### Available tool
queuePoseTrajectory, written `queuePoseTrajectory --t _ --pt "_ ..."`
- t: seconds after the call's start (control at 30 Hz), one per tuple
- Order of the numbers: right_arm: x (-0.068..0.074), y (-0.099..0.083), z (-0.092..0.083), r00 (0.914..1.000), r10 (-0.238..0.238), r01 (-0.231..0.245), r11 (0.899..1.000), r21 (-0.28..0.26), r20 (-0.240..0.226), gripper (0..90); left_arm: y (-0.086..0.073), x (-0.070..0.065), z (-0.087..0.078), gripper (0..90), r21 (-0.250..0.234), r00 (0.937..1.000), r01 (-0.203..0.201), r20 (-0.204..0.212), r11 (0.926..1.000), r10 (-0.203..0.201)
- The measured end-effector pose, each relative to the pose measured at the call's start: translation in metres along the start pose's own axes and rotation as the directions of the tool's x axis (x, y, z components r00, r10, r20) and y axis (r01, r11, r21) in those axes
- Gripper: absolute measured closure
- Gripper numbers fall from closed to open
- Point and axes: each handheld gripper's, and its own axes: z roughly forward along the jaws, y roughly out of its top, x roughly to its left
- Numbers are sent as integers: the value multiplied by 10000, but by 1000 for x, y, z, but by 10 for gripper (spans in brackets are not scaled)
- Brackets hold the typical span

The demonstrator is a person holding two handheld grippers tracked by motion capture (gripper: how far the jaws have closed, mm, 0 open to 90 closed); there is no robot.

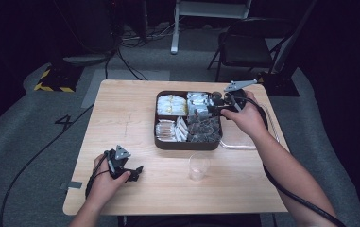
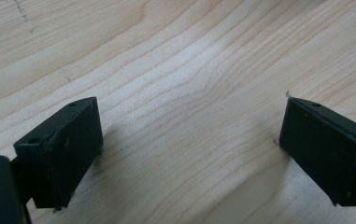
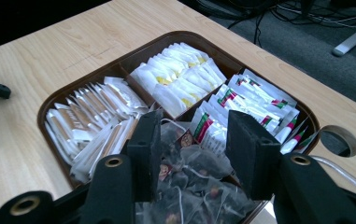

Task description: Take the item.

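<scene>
A dark brown tray (image 1: 187, 145) with four compartments sits at the middle right of the table. It holds white-and-yellow sachets (image 3: 180, 77), brown-and-white stick packets (image 3: 91, 116), red-and-green sachets (image 3: 255, 102) and dark mesh tea bags (image 3: 194, 186). My right gripper (image 1: 209, 109) hovers over the tray's right side. In the right gripper view it (image 3: 194, 123) stands open above the mesh tea bags, with no pad pressing on anything. My left gripper (image 1: 139, 171) rests near the table's front left, open (image 2: 192, 107) over bare wood.
A clear plastic cup (image 1: 199, 166) stands in front of the tray. A clear lid (image 1: 244, 139) lies to the tray's right, under my right forearm. A round cable hole (image 3: 339, 140) is in the table beside the tray. A chair (image 1: 244, 47) stands beyond the table.
</scene>
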Motion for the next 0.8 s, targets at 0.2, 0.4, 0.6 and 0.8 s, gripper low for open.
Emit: queuePoseTrajectory --t 0.2,0.4,0.6,0.8 --pt "-3 13 16 10000 -85 85 9995 293 14 582 6 3 5 28 72 10000 -79 38 9999 79" --pt "-9 27 44 9998 -51 58 9995 319 -217 586 10 4 9 13 159 9998 -187 51 9997 187" --pt "-14 27 63 9999 -44 53 9981 611 -146 605 11 4 10 12 142 9998 -182 77 9997 181" --pt "-19 21 85 9994 221 -197 9962 853 -270 618 11 4 10 12 142 9998 -196 63 9997 195"
